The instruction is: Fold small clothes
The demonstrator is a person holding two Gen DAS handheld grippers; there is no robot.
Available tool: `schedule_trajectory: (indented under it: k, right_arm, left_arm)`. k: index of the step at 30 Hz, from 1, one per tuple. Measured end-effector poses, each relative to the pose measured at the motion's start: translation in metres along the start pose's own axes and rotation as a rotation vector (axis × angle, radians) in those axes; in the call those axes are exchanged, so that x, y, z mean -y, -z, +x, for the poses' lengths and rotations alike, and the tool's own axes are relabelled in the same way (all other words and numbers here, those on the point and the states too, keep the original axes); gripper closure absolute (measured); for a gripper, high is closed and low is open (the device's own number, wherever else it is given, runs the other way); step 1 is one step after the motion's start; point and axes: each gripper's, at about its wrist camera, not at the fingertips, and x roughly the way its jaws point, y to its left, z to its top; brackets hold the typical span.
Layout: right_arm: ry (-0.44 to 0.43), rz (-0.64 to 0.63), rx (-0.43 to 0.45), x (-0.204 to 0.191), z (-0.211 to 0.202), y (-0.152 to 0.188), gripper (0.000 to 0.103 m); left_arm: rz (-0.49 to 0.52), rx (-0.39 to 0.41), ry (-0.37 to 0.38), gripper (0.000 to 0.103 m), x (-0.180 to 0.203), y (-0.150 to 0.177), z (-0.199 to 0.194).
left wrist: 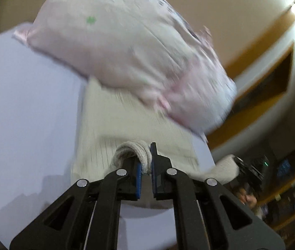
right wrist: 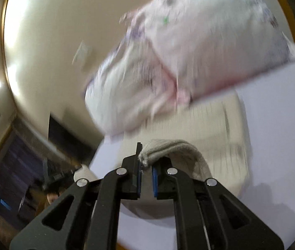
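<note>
A cream ribbed knit garment (left wrist: 130, 125) lies on a white surface (left wrist: 22, 104) and shows in both wrist views. My left gripper (left wrist: 146, 162) is shut on a rolled edge of the garment and lifts it a little. My right gripper (right wrist: 146, 164) is shut on another edge of the same garment (right wrist: 199, 129), which arches over its right finger. In the left wrist view the other gripper (left wrist: 249, 170) shows at the right, holding the cloth's far corner. Both views are blurred by motion.
A large pink and white plastic pack (left wrist: 130, 48) lies on the surface just beyond the garment; it also shows in the right wrist view (right wrist: 199, 52). The surface's edge drops off toward shelves (left wrist: 289, 191) and a dark room.
</note>
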Motion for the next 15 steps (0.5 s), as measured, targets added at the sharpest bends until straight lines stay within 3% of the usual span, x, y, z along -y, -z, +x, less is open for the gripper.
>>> schedule_trajectory:
  k: [3, 5, 8, 11, 13, 15]
  right_arm:
    - [0.064, 0.072, 0.073, 0.033, 0.052, -0.040, 0.095]
    - [0.133, 0.108, 0.074, 0.055, 0.086, -0.051, 0.095]
    - [0.261, 0.206, 0.044, 0.104, 0.134, -0.057, 0.095]
    - [0.321, 0.282, 0.040, 0.134, 0.150, -0.049, 0.092]
    - [0.346, 0.308, 0.035, 0.142, 0.156, -0.047, 0.073]
    - [0.331, 0.277, 0.045, 0.140, 0.160, -0.050, 0.047]
  left_arm:
    - [-0.007, 0.039, -0.102, 0.096, -0.016, -0.045, 0.059]
    - [-0.044, 0.015, -0.155, 0.096, -0.034, -0.066, 0.103]
    - [-0.099, -0.052, -0.206, 0.096, -0.056, -0.074, 0.156]
    - [-0.126, -0.076, -0.202, 0.096, -0.069, -0.075, 0.169]
    - [-0.195, -0.079, -0.118, 0.096, -0.082, -0.079, 0.164]
    - [-0.299, -0.063, -0.014, 0.095, -0.095, -0.086, 0.153]
